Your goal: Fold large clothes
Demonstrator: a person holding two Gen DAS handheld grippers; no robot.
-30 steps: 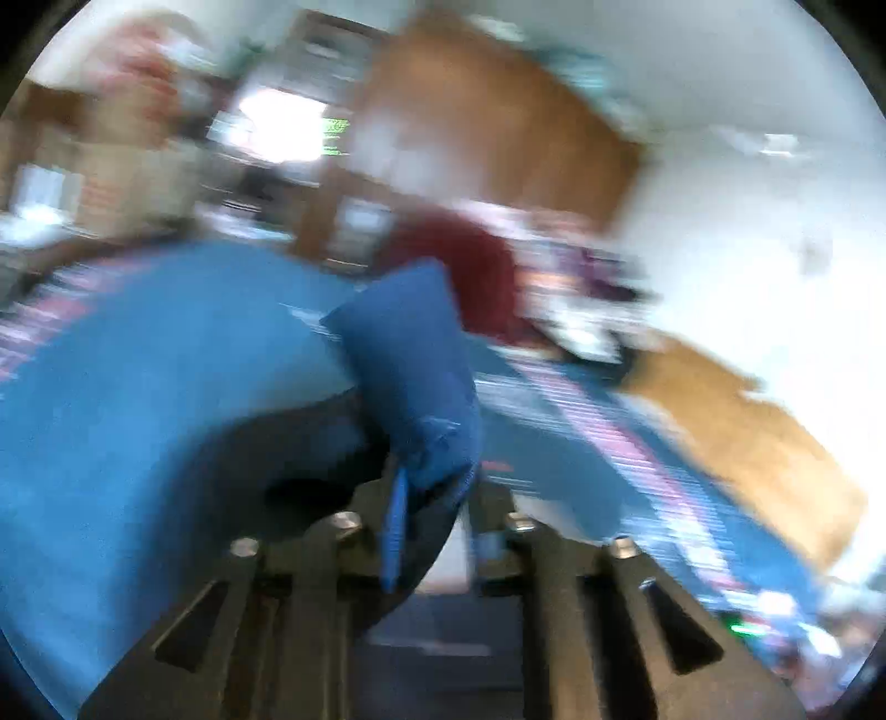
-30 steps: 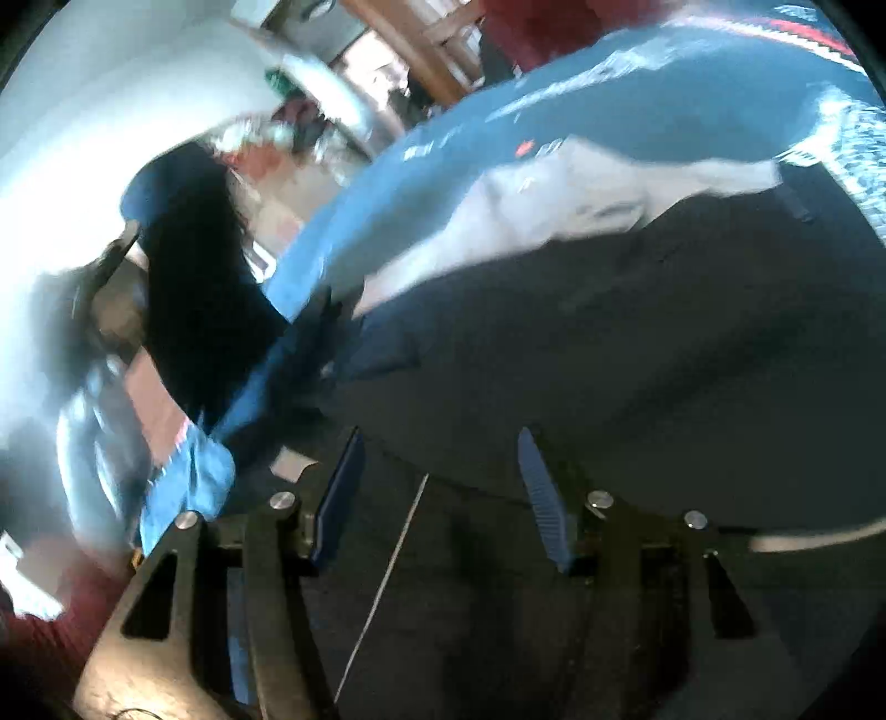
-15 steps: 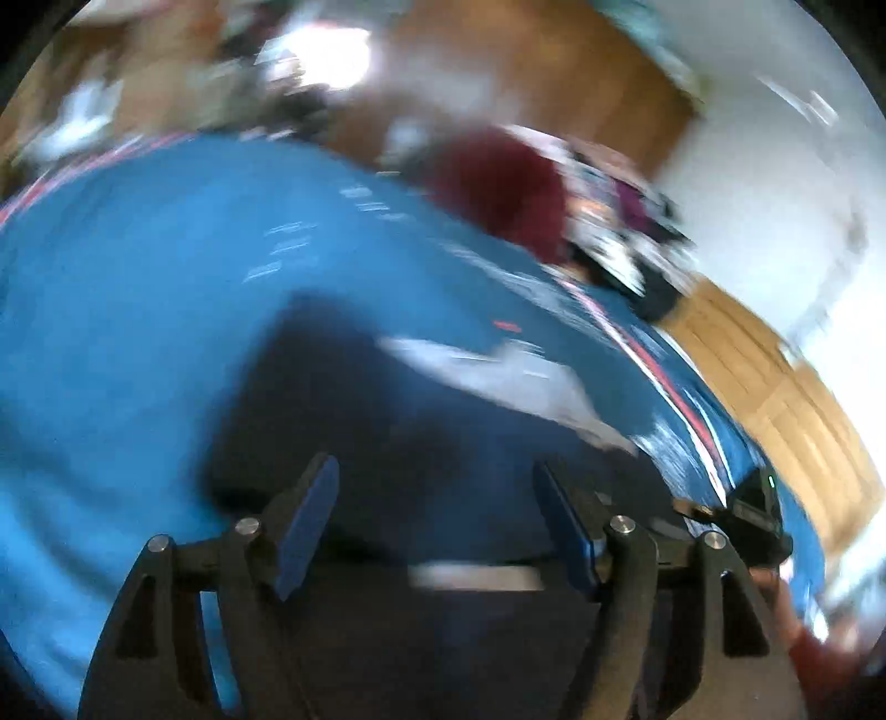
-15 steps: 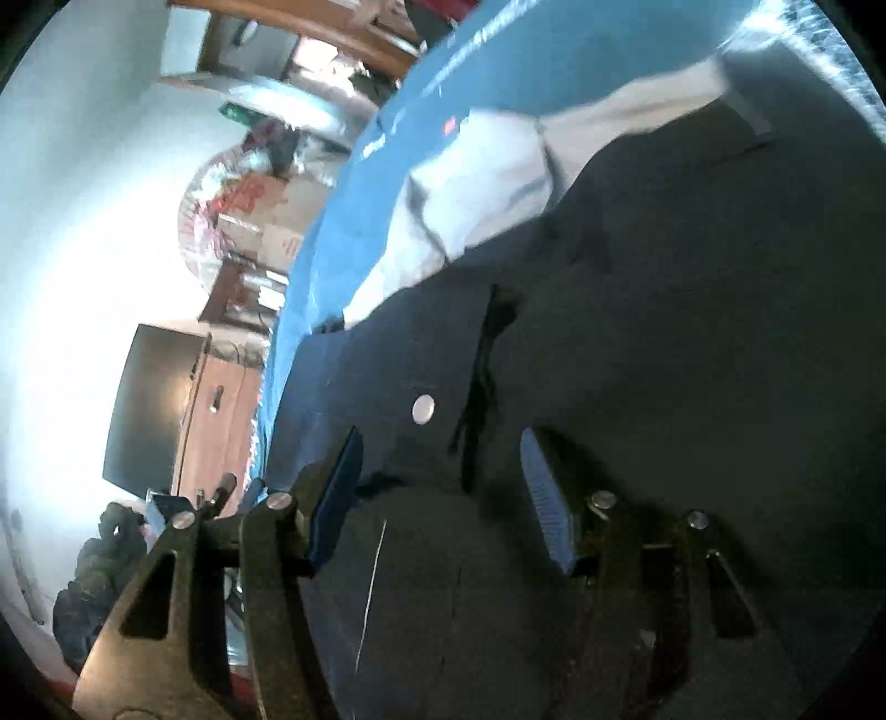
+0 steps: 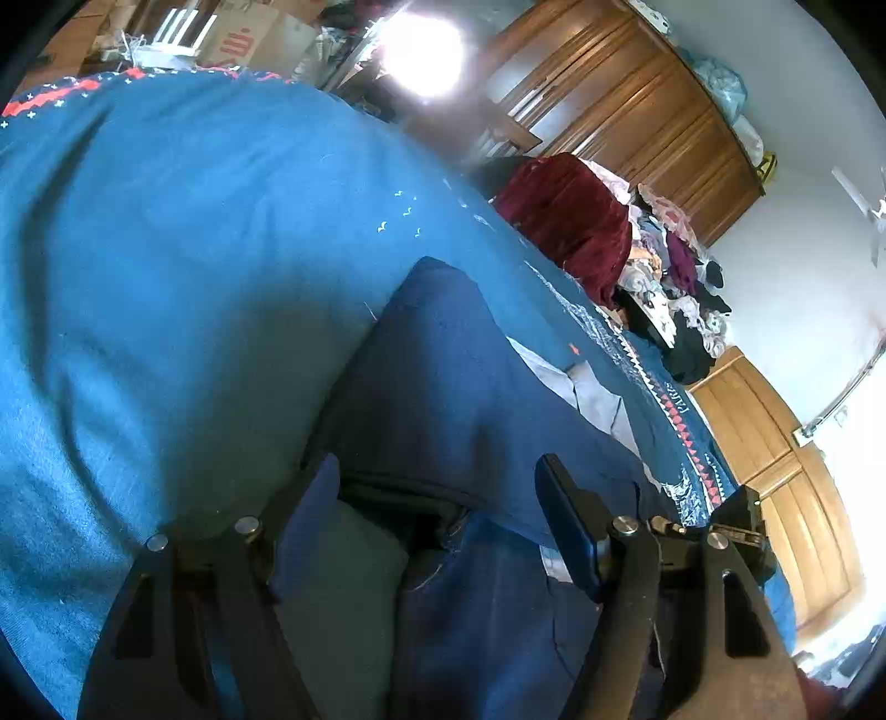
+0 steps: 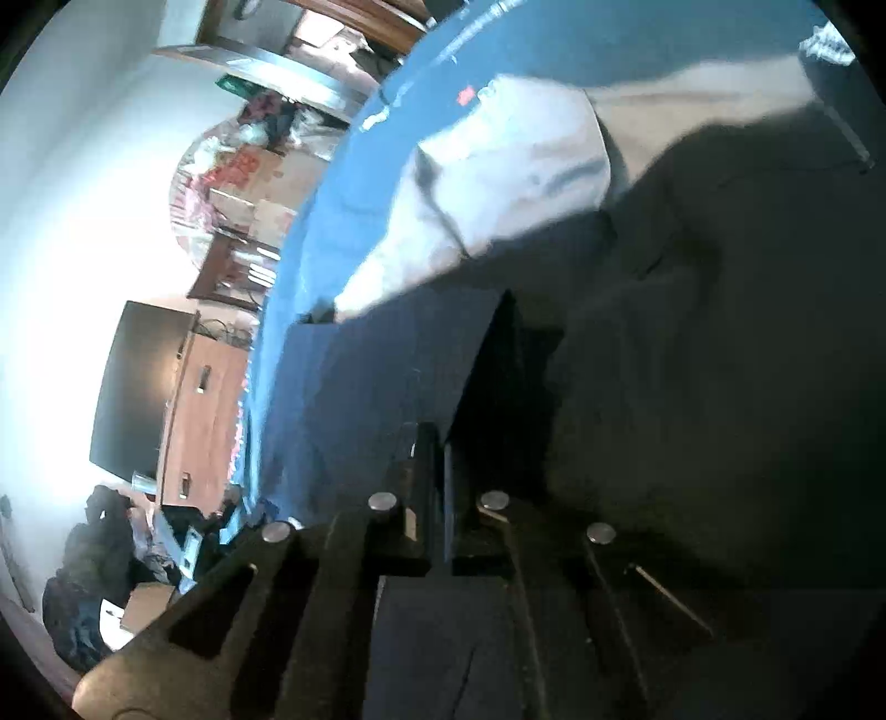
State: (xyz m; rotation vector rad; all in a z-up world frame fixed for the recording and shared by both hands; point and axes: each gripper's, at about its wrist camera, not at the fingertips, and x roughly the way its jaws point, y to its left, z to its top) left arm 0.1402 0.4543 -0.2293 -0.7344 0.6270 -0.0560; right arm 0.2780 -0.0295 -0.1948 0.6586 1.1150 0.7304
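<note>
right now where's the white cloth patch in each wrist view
Left wrist: the white cloth patch lies right of centre, between the dark blue garment and the bedspread's patterned border.
Right wrist: white cloth patch upper centre, above the garment.
Shared landmark: the blue bedspread.

Inspection for legible markings, both of my views. On the blue bedspread (image 5: 183,232), near the patterned border at right in my left view, a white woven word (image 5: 674,394) is present; its letters are too small and distorted for me to read. A cardboard box (image 5: 243,33) at far left carries a red printed mark (image 5: 235,41), shape only, not readable. In my right view, a green sign (image 6: 230,83) sits on the far wall fitting; no characters resolve. Boxes with red print (image 6: 238,166) beyond the bed are blurred. No brand, number or label can be read on anything.
</note>
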